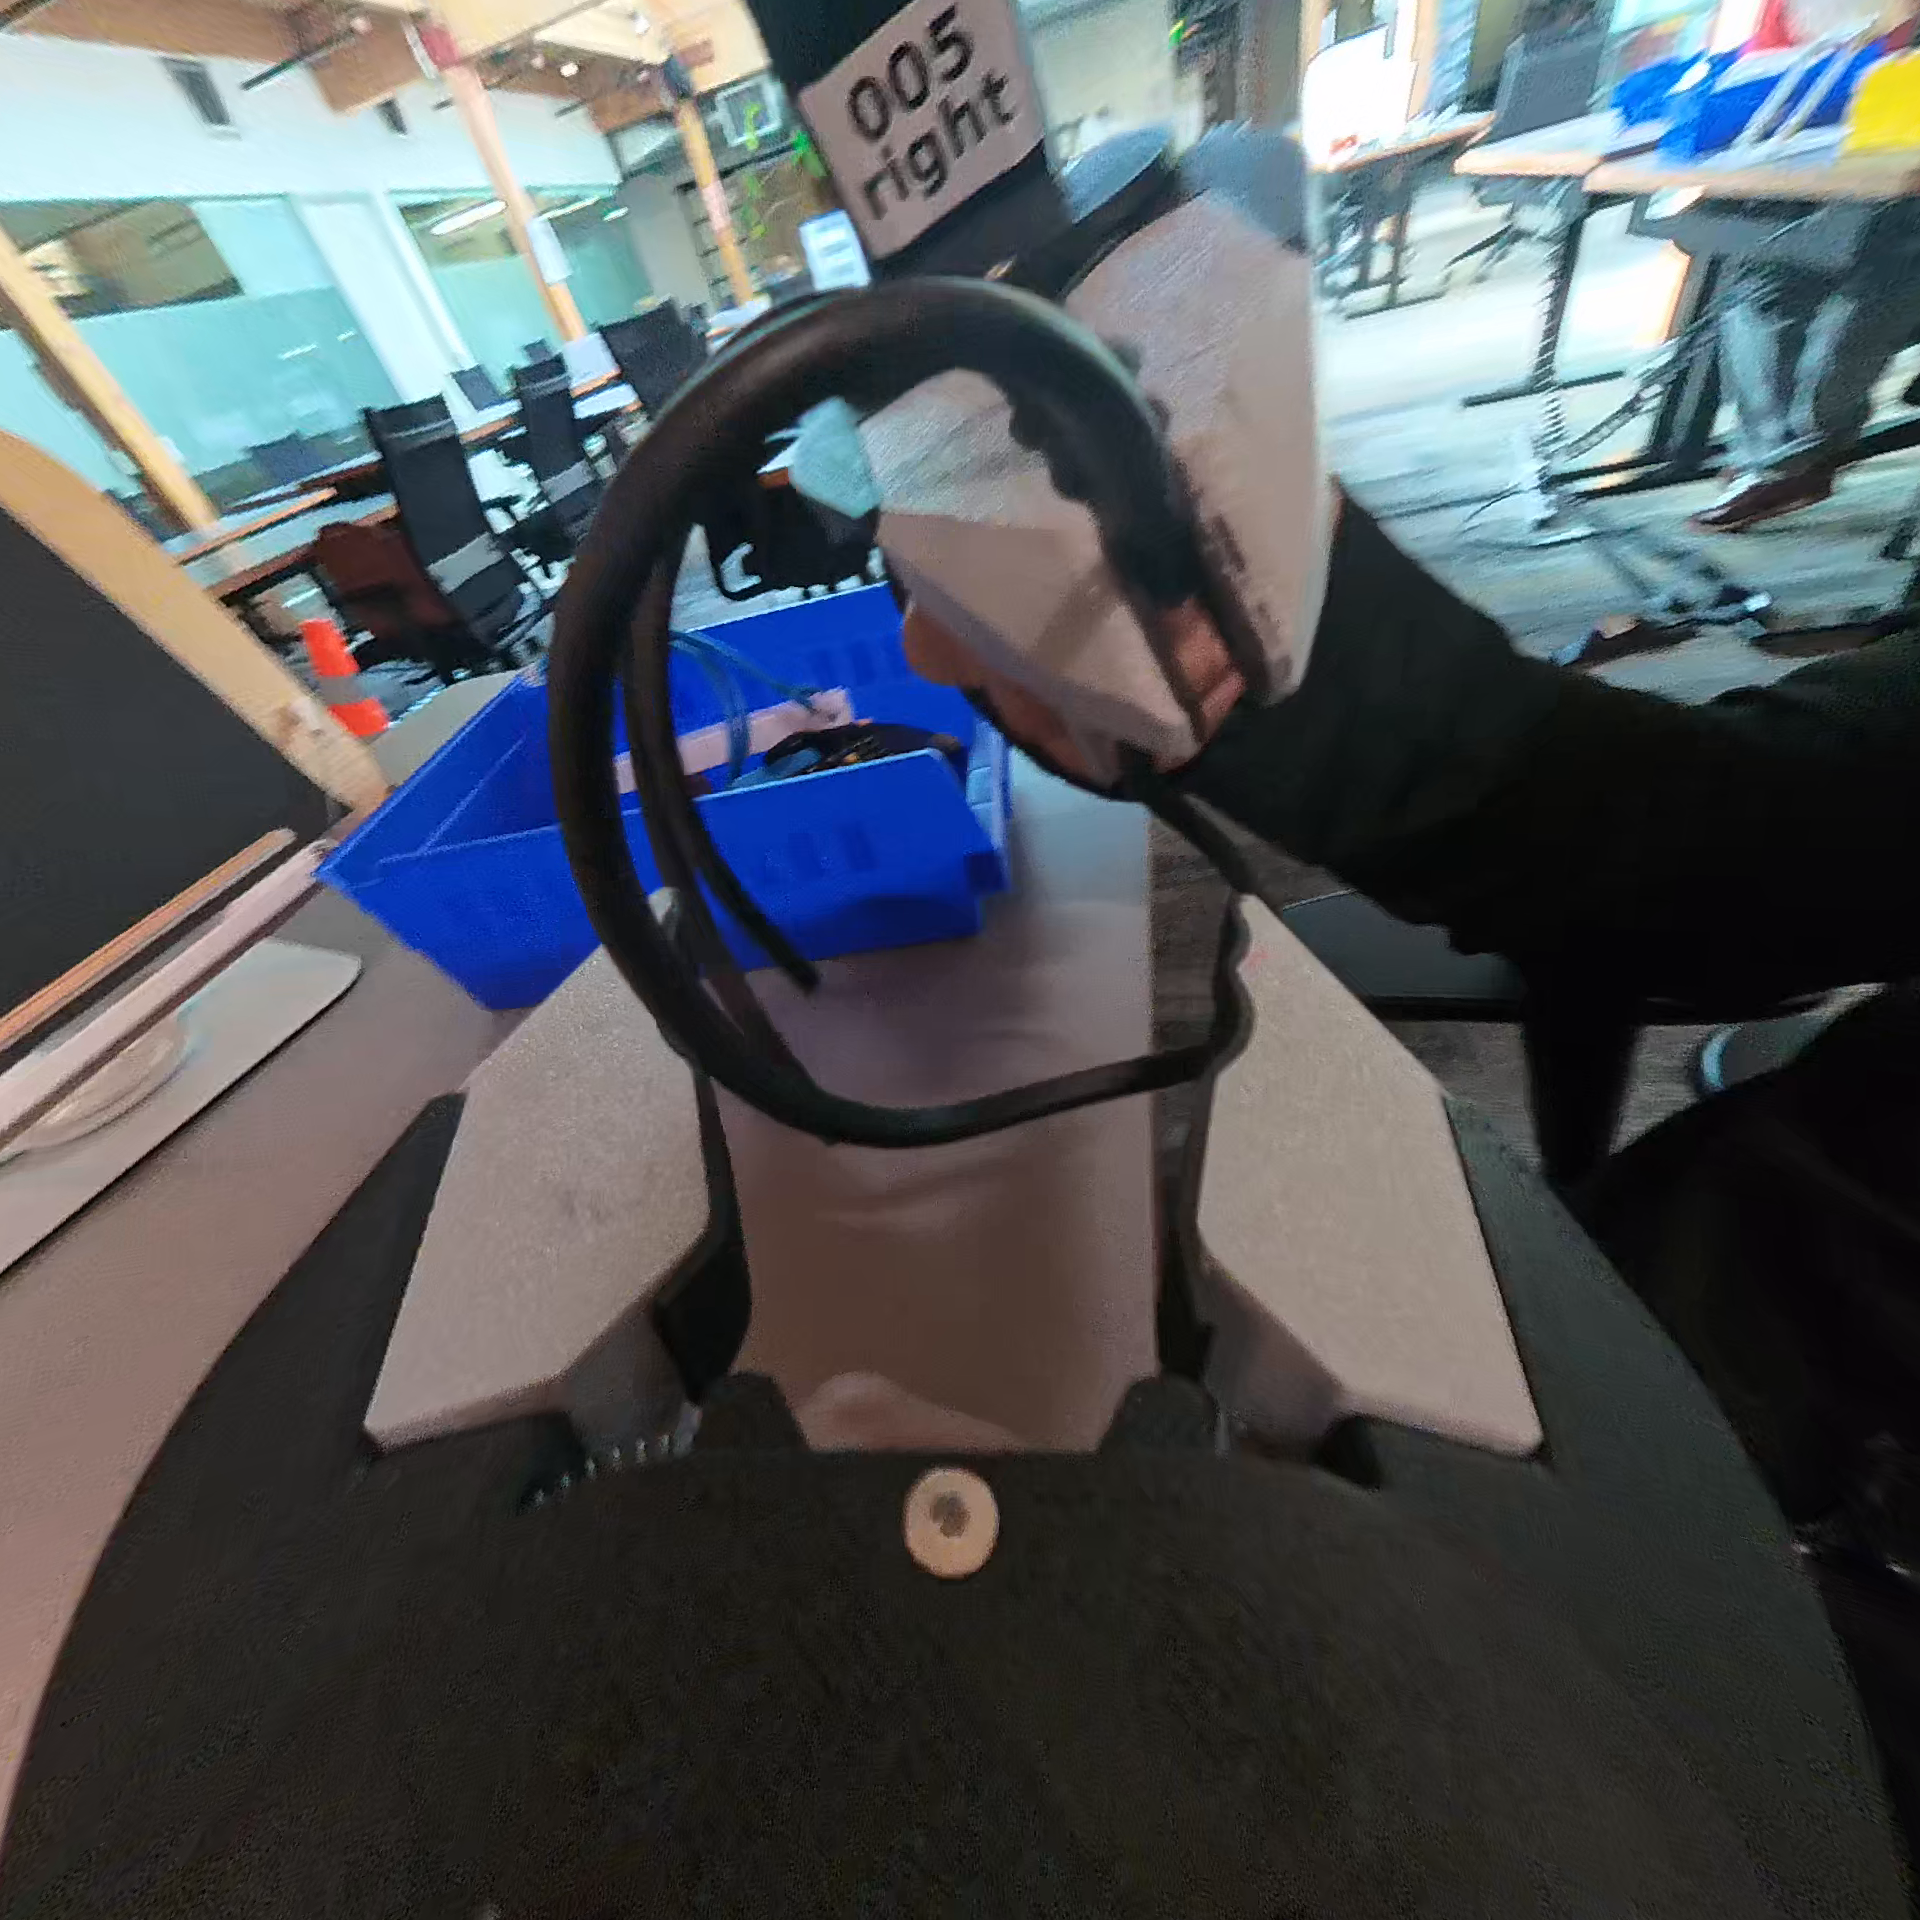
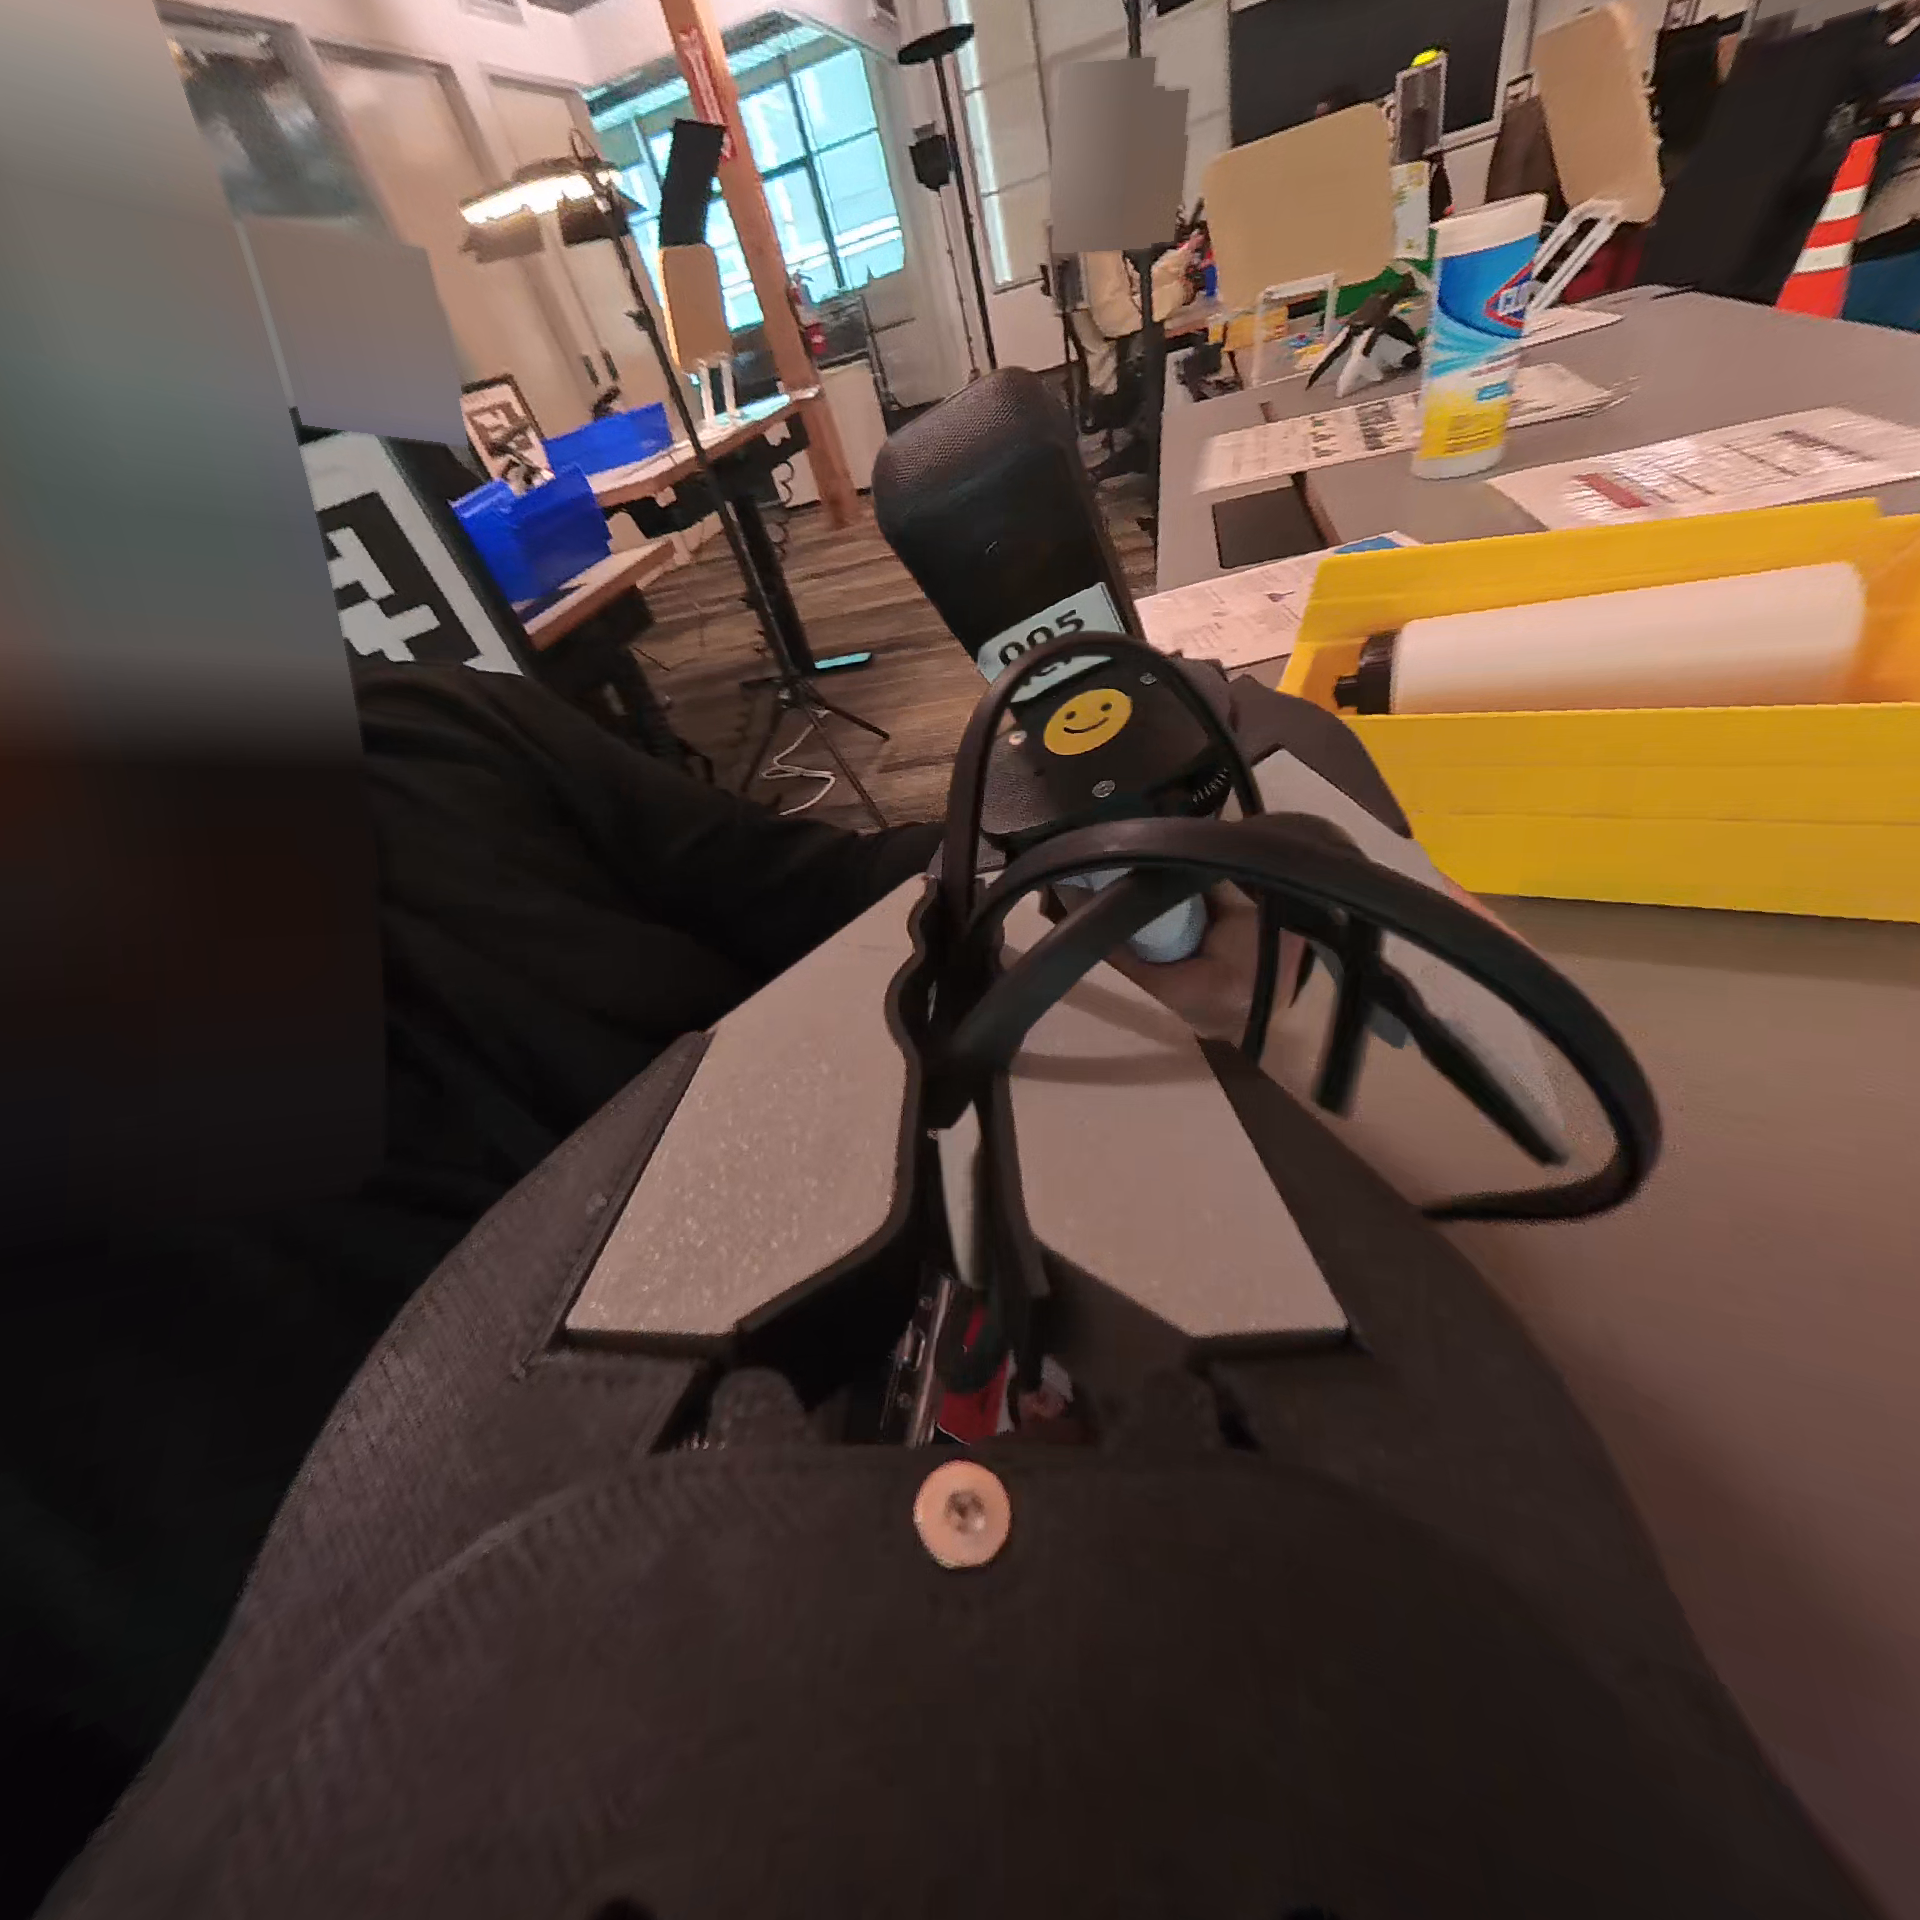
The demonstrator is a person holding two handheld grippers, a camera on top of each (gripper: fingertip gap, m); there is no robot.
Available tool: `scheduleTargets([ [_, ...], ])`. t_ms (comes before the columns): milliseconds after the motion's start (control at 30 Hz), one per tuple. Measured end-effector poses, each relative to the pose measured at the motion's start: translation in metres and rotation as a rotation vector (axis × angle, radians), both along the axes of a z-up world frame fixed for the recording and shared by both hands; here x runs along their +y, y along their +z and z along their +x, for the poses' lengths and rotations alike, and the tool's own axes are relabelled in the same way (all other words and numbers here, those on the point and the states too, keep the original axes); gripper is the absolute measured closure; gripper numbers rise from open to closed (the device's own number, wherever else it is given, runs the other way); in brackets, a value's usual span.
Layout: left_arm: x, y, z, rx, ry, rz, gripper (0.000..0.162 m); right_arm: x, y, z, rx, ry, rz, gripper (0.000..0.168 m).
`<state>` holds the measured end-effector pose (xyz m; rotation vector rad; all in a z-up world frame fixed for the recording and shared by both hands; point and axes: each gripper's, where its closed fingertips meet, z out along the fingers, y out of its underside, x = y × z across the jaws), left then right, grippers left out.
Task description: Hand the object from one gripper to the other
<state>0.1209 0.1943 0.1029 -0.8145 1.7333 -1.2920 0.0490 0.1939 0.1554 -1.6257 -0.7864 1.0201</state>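
A bundle of thin black headbands arches in the air between the two grippers. My right gripper comes in from the upper right in the left wrist view and is shut on one side of the bundle. In the right wrist view, the right gripper pinches the headbands, whose arcs curve off to the right. My left gripper is open, and the lower loop of the bundle crosses the gap between its fingers. The left gripper faces the right one, just behind the bands.
A blue bin with cables stands on the grey table just beyond the grippers. A monitor base is at the left. A yellow bin holding a white roll, a wipes canister and papers lie at the right. Some 8 cm of space lies between my two pairs of fingers.
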Motion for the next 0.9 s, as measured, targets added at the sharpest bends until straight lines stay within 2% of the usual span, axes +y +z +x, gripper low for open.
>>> scheduleTargets([
  [200, -0.016, -0.006, 0.001, 0.026, -0.057, -0.022, 0.063, -0.016, -0.003, -0.021, 0.036, 0.157, -0.051, 0.166],
  [333, -0.043, 0.000, -0.014, 0.034, -0.220, -0.115, 0.063, -0.001, -0.015, -0.022, -0.008, 0.089, -0.073, 0.166],
  [400, -0.051, -0.001, -0.017, 0.062, -0.252, -0.142, 0.066, 0.001, -0.016, -0.021, 0.007, 0.090, -0.087, 0.166],
  [433, -0.051, -0.001, -0.014, 0.062, -0.234, -0.146, 0.070, 0.001, -0.016, -0.021, 0.010, 0.089, -0.092, 0.166],
  [533, -0.044, -0.006, -0.001, 0.058, -0.139, -0.118, 0.099, -0.002, -0.016, -0.023, 0.009, 0.108, -0.092, 0.166],
  [567, -0.039, -0.008, 0.004, 0.056, -0.101, -0.097, 0.122, -0.005, -0.015, -0.024, 0.007, 0.117, -0.089, 0.166],
  [633, -0.039, -0.015, 0.006, 0.063, -0.100, -0.046, 0.140, -0.006, -0.015, -0.024, -0.010, 0.110, -0.078, 0.162],
  [800, -0.009, -0.024, 0.016, 0.045, 0.066, 0.152, 0.148, -0.013, -0.005, -0.012, 0.038, 0.114, -0.086, 0.163],
  [900, -0.003, -0.012, 0.017, -0.001, 0.102, 0.132, 0.150, -0.012, -0.003, -0.006, 0.059, 0.098, -0.097, 0.163],
])
